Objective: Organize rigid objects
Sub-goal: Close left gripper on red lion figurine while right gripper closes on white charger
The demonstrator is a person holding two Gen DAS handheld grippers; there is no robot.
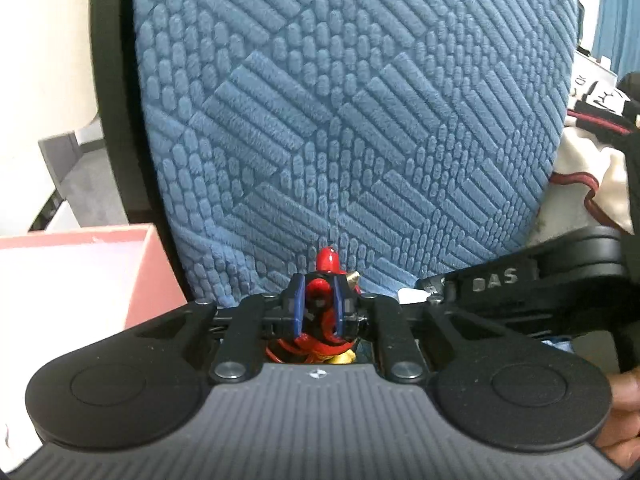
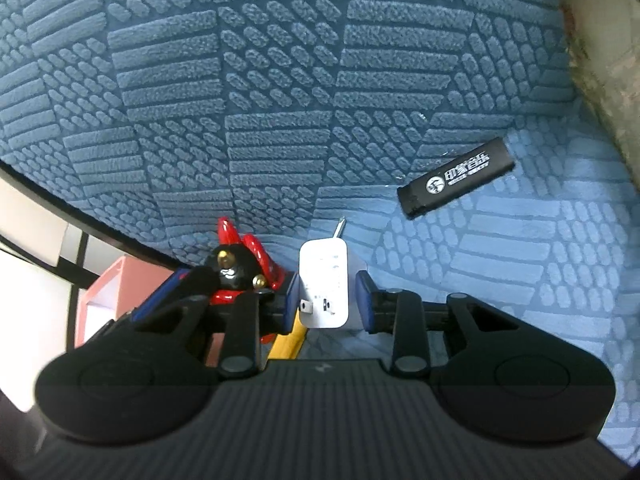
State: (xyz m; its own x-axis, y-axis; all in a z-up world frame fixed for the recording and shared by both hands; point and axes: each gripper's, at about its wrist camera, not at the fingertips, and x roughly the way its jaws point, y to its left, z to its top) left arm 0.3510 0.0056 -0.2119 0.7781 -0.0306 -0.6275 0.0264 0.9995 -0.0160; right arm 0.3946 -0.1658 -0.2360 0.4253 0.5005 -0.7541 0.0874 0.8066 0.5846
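Note:
My left gripper [image 1: 319, 308] is shut on a red, black and gold figurine [image 1: 326, 264], held above the blue textured cushion [image 1: 340, 100]. The figurine also shows in the right wrist view [image 2: 240, 260], with the left gripper's blue pads around it. My right gripper [image 2: 328, 300] has its blue pads on both sides of a white charger plug [image 2: 326, 288] on the cushion [image 2: 280, 100]; the pads look pressed against it. A black lighter [image 2: 456, 178] with white print lies on the cushion to the right.
A pink open box [image 1: 80, 272] stands at the left, beside the cushion; it shows in the right wrist view [image 2: 120, 284]. White fabric with red cord [image 1: 588, 168] lies at the right. A yellow object [image 2: 288, 340] is under the right gripper.

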